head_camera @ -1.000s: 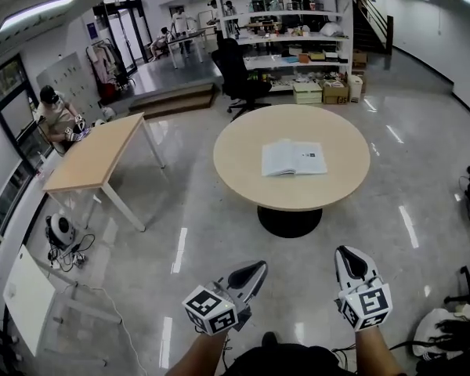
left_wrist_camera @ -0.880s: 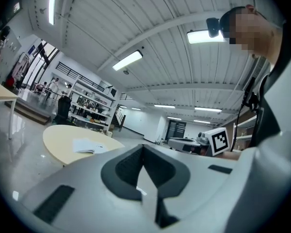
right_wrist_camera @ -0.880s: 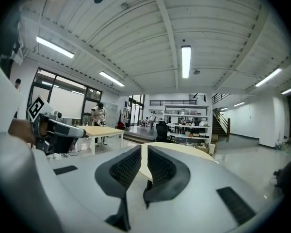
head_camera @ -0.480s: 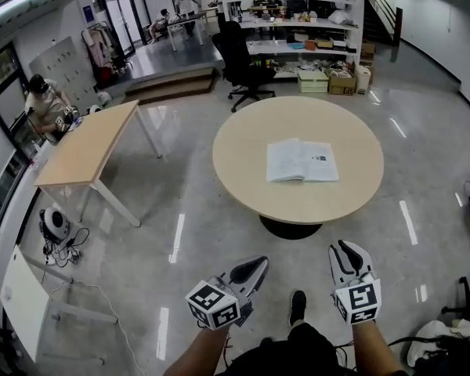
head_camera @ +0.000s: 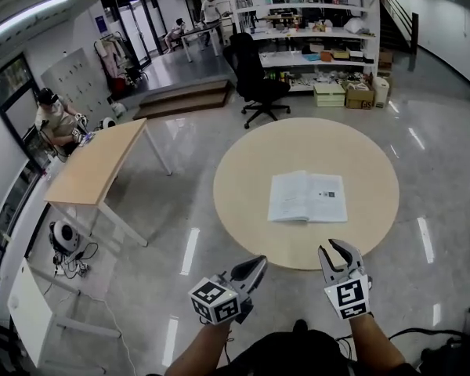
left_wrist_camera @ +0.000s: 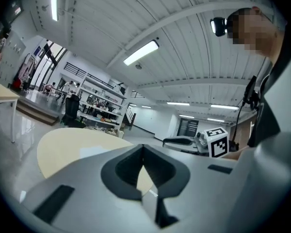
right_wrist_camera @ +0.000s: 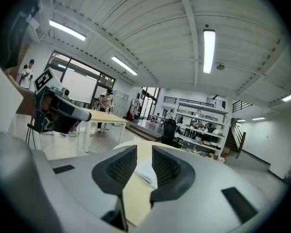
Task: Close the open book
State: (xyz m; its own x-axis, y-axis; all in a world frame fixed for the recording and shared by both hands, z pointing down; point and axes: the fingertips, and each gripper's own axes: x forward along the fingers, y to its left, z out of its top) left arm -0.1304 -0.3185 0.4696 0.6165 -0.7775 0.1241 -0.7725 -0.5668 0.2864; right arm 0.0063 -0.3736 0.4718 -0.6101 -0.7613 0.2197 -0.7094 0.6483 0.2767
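Book (head_camera: 307, 197): open, pages up, flat on the round surface (head_camera: 243, 202); it lies a little right of the middle, well in from every edge; nothing else is on the surface.

Containers: shelves (head_camera: 313, 31) along the far wall, loaded with small goods too small to name; on the floor (head_camera: 180, 233) at their foot, a pale crate (head_camera: 329, 94) and cardboard boxes (head_camera: 360, 96), contents not visible.

Left gripper (head_camera: 258, 264): held off the near edge of the surface, pointing towards it; fingers (left_wrist_camera: 128, 164) closed tip to tip, nothing between them.

Right gripper (head_camera: 334, 248): beside the left one and apart from it; in the head view its tips fall over the near edge of the surface; fingers (right_wrist_camera: 117, 166) narrowly apart and opening, nothing between them, the book showing beyond the gap.

Edges and room: bare top lies between the near edge and the book; open glossy floor all round the surface; a long table (head_camera: 94, 167) stands well apart to the left; an office chair (head_camera: 258, 77) stands beyond the far edge, clear of it; a seated person (head_camera: 56, 120) is at the left wall.
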